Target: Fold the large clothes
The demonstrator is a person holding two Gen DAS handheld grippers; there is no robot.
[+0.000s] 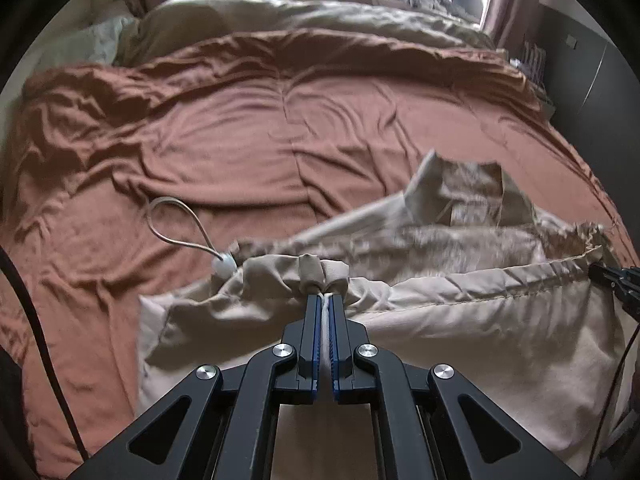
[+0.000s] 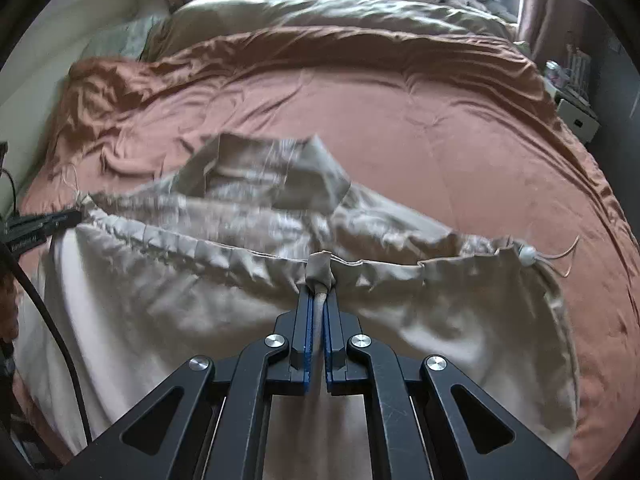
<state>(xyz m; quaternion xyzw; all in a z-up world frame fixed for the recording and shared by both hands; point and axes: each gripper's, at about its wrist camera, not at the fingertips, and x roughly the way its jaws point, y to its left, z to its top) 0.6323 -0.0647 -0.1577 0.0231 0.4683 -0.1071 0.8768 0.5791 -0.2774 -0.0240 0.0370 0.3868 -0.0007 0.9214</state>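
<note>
Left wrist: fingers (image 1: 328, 300) pinching garment (image 1: 460, 320).

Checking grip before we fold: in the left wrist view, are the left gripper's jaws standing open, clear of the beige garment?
No, the left gripper is shut on the beige garment, pinching its gathered drawstring hem.

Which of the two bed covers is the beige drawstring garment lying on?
The rust-brown satiny bedspread: the beige drawstring garment rests on its near part. The olive-tan cover lies bunched at the far end, clear of it.
</note>
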